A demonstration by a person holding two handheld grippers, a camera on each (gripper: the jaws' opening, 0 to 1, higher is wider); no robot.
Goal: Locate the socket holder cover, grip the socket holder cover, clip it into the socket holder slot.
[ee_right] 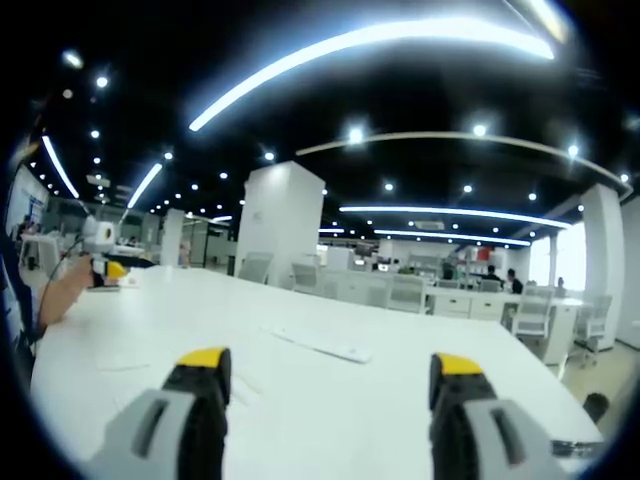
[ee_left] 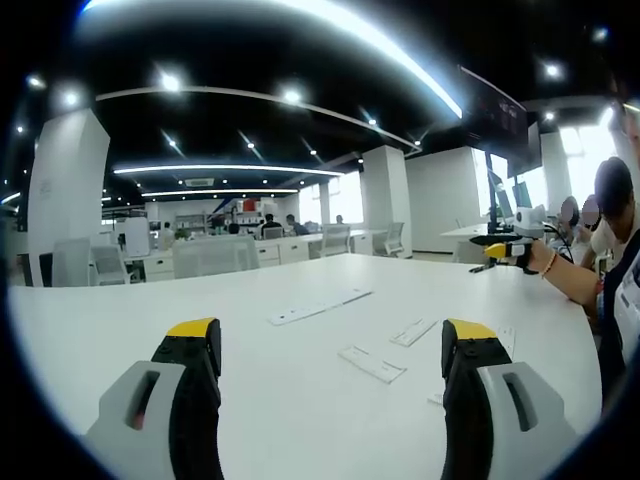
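Observation:
On the white table [ee_left: 250, 300] lies a long white strip [ee_left: 320, 306], apparently the socket holder. Nearer to me lie shorter flat white pieces: one [ee_left: 372, 363] ahead of my right jaw, another [ee_left: 413, 332] just beyond it. Either could be the cover. My left gripper [ee_left: 330, 330] hovers over the table, open, jaws wide apart and empty. In the right gripper view the long strip [ee_right: 320, 345] lies ahead of my right gripper [ee_right: 330, 362], which is also open and empty. Each gripper appears in the other's view, held up in a hand: right gripper [ee_left: 505, 250], left gripper [ee_right: 105, 268].
A person's arm [ee_left: 575, 275] reaches in at the table's right edge. Beyond the far edge stand office chairs [ee_left: 215, 255], desks and a white column [ee_left: 65, 200]. Monitors [ee_left: 500, 190] stand at the far right. Several people sit in the background.

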